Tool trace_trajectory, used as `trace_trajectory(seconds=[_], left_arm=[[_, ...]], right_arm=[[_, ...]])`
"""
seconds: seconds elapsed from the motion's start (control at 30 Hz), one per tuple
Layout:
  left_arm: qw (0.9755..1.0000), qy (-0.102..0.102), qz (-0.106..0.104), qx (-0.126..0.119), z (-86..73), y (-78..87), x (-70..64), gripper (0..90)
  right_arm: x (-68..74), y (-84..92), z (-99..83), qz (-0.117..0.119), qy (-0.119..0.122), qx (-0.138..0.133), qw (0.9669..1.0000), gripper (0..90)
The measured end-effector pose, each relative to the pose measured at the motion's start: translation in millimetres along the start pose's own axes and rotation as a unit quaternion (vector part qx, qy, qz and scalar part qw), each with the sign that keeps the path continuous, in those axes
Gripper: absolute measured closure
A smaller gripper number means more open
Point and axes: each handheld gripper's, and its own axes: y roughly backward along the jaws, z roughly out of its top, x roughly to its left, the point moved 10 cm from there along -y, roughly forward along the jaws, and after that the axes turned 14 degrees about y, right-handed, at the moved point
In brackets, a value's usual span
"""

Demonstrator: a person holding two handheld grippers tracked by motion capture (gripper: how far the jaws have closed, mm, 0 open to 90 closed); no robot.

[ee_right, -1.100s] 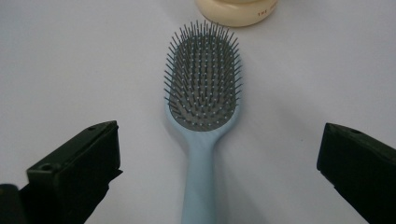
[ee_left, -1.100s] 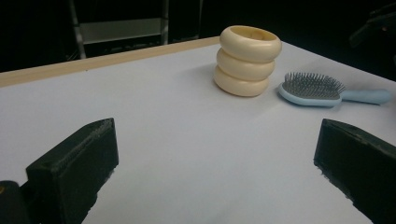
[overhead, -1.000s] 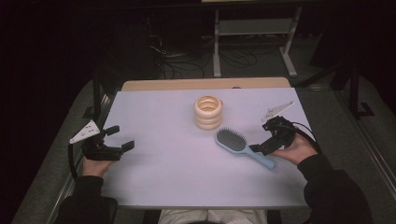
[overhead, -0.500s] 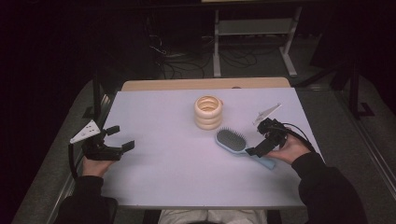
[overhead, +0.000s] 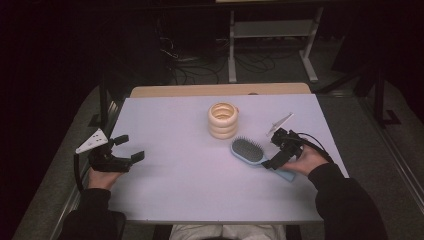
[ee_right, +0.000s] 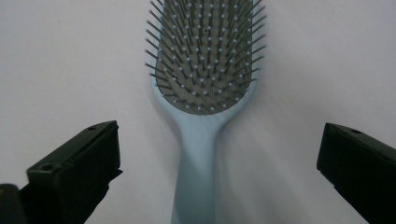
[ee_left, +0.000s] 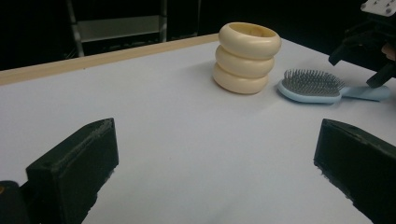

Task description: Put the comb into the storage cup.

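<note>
The right tongs stood apart astride the hairbrush handle, brush flat on the table: approach step. Next: lower, close on handle. Left tongs stood apart, idle.

Dim surroundings, evenly lit table, sharp focus.

From my high view, the right gripper covers the hairbrush handle's middle. In the right gripper view, the brush head runs off the top edge and the handle off the bottom. Whether anything sits inside the ring stack, I cannot tell.
</note>
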Motion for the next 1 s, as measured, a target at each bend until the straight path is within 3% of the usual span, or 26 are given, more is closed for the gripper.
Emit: trace_trajectory(seconds=[0.33,0.57,0.8,1.0], left_arm=[[1.0000,-0.001,0.001,0.000,0.1,-0.2,0.5,0.0],[1.0000,0.000,0.001,0.001,-0.2,-0.5,0.4,0.0],[1.0000,-0.001,0.001,0.002,-0.5,-0.6,0.5,0.0],[1.0000,-0.003,0.000,0.004,-0.9,-1.0,0.4,0.0]], right_arm=[[1.3,-12.7,-2.7,0.003,0.010,0.024,0.9997,3.3],[3.7,-18.9,-3.6,0.014,0.003,0.032,0.9994,7.4],[7.4,-23.6,-7.0,0.031,0.003,0.040,0.9987,15.2],[11.4,-24.4,-8.8,0.043,0.006,0.044,0.9981,28.1]])
